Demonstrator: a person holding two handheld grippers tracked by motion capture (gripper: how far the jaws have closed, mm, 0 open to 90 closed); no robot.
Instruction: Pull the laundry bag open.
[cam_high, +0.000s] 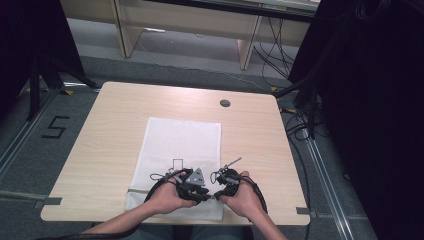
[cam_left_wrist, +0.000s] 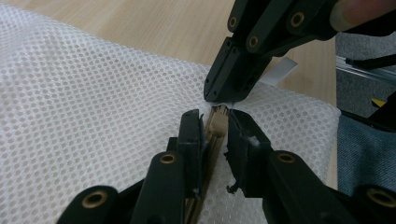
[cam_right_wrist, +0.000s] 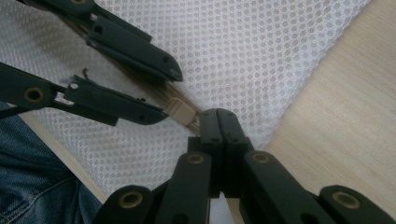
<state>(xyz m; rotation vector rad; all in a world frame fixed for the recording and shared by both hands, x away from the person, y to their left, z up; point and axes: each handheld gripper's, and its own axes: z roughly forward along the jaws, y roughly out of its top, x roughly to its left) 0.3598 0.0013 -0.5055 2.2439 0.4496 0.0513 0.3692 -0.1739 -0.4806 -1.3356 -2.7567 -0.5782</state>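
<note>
A white mesh bag (cam_high: 182, 145) lies flat on the wooden table (cam_high: 100, 130), running from the middle of the table down to its near edge. Both grippers work at the bag's near right corner, close to the table's near edge.

The left hand (cam_high: 167, 197) holds the left gripper (cam_high: 200, 192) low over the near part of the bag, pointing to the right. In the left gripper view its jaws stand a little apart, one on each side of a beige zipper (cam_left_wrist: 211, 149) that runs along the mesh; the beige zipper slider (cam_left_wrist: 217, 125) sits between the jaw tips, near both pads. Whether the pads press on it cannot be told for sure.

Just to the right, the right hand (cam_high: 245, 192) holds the right gripper (cam_high: 216, 196), pointing left so that its tip meets the left gripper's tip. In the right gripper view (cam_right_wrist: 218, 122) its jaws are pressed together at the end of the zipper, just beyond the slider (cam_right_wrist: 180, 111), pinching the mesh and zipper end there. In that view the left gripper (cam_right_wrist: 166, 93) reaches in from the upper left with the slider between its open tips.

A round grommet (cam_high: 225, 103) sits near the table's far right corner. Denim (cam_right_wrist: 32, 172) shows below the table's near edge.
</note>
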